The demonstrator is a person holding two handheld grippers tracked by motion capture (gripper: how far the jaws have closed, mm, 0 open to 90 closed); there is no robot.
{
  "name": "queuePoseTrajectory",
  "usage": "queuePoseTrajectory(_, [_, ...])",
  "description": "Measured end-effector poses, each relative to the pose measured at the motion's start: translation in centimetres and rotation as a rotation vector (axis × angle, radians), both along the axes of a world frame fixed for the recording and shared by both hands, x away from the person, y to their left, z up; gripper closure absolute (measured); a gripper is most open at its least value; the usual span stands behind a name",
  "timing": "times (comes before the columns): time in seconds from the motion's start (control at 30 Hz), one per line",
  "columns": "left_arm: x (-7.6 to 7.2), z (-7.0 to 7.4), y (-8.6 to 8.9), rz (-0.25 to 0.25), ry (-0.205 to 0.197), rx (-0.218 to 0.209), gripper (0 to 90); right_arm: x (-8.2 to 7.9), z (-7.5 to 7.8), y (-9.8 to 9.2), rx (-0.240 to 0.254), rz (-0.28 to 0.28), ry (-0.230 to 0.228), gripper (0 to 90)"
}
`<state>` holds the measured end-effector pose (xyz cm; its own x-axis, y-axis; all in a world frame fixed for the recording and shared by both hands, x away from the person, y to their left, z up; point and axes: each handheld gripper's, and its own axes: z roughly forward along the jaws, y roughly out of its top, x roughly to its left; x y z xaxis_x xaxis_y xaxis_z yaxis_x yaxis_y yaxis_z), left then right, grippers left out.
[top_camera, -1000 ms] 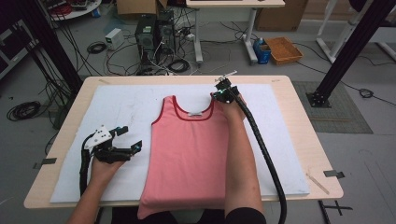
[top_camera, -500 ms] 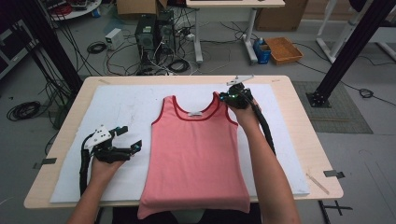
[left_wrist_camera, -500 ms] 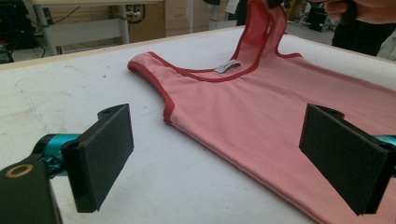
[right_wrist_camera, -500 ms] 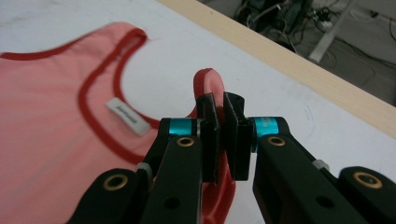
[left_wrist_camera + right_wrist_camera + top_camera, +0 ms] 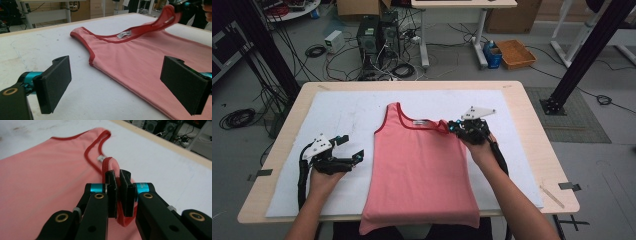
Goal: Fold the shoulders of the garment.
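One strap of the pink tank top (image 5: 419, 170) is pinched and lifted by the right gripper (image 5: 464, 127); the body lies flat on the white mat (image 5: 342, 120). Left gripper (image 5: 343, 155) rests beside it, jaws spread, empty. No fold is made yet; nearly all the work remains.

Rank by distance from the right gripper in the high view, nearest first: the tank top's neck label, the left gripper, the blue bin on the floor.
From the right gripper:
1. Neck label, just to its left on the tank top.
2. Blue bin, on the floor beyond the table.
3. Left gripper, across the top, table's left.

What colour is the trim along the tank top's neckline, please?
Dark red trim on a pink tank top, clearest in the left gripper view.
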<state>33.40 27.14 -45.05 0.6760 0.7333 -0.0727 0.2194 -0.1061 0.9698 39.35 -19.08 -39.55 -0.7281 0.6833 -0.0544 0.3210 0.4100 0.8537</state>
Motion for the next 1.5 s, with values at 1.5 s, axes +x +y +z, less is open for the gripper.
queuePoseTrajectory(1.5, [0.0, 0.0, -0.2, 0.003, -0.003, 0.012, 10.0, -4.1, -2.8, 1.1, -0.208, 0.253, -0.006, 86.1])
